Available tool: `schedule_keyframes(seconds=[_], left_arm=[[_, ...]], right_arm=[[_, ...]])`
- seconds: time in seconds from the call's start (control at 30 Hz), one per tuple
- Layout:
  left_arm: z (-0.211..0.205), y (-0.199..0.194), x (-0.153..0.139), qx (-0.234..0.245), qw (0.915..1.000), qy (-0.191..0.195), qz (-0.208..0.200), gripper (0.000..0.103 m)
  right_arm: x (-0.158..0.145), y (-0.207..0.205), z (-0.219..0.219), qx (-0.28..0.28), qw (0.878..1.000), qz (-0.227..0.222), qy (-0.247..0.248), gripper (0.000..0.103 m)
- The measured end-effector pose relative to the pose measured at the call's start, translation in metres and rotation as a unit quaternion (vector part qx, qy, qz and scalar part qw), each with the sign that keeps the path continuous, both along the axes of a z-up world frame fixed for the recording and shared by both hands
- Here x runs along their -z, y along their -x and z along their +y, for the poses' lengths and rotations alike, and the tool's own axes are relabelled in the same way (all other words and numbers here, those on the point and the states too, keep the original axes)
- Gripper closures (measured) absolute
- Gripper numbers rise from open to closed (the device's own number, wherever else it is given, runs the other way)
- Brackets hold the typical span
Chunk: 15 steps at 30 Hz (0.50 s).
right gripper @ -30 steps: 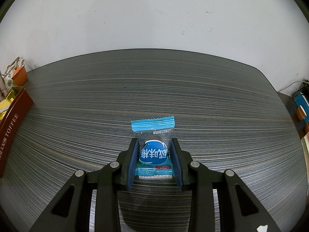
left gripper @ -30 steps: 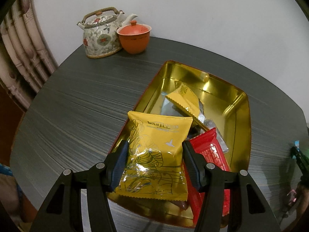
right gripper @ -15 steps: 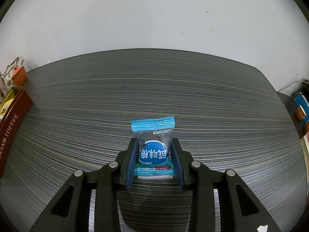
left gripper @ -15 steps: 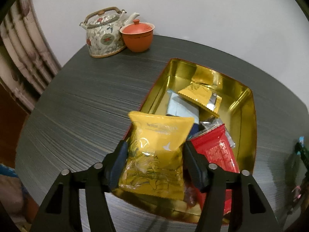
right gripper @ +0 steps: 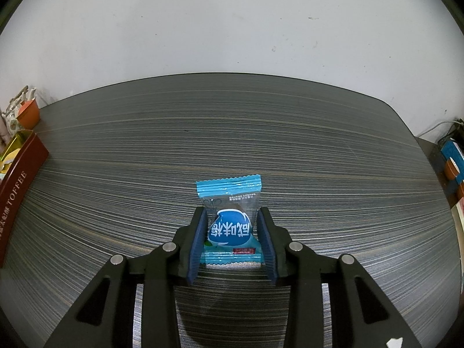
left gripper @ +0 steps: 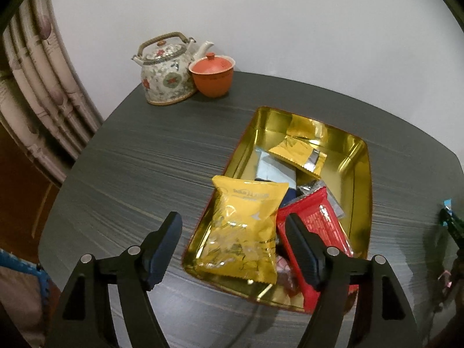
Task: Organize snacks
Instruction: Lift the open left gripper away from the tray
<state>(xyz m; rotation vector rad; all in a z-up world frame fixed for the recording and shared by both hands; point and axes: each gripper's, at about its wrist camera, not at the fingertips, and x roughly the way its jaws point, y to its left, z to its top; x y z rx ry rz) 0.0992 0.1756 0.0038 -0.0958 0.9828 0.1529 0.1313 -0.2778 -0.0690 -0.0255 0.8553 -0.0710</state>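
Observation:
In the left wrist view a gold tin tray [left gripper: 364,174] holds several snack packets. A big yellow packet [left gripper: 246,229] lies at its near end, next to a red packet [left gripper: 322,226] and a small gold packet [left gripper: 298,153]. My left gripper [left gripper: 235,243] is open above the tray's near end, and the yellow packet lies free between its jaws. In the right wrist view my right gripper [right gripper: 232,237] is shut on a blue snack packet [right gripper: 230,220] that rests on the dark table [right gripper: 232,145].
A flowered teapot [left gripper: 166,72] and an orange lidded cup [left gripper: 212,75] stand at the table's far left corner. The tray's brown side marked TOFFEE [right gripper: 17,179] is at the left of the right wrist view. Boxes [right gripper: 452,159] sit off the table's right edge.
My left gripper has opened and let go of the yellow packet, which now lies in the tray. The left gripper has drawn back. The right gripper has not moved.

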Motion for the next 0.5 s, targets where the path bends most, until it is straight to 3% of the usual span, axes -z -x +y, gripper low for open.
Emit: schedule_keyframes(seconds=[0.5], left_arm=[[0.048,0.039,-0.010,-0.046,0.9987,-0.015,-0.013,0.029]], right_arm=[[0.001,0.001,-0.003,0.002,1.000,0.000,-0.001,0.066]])
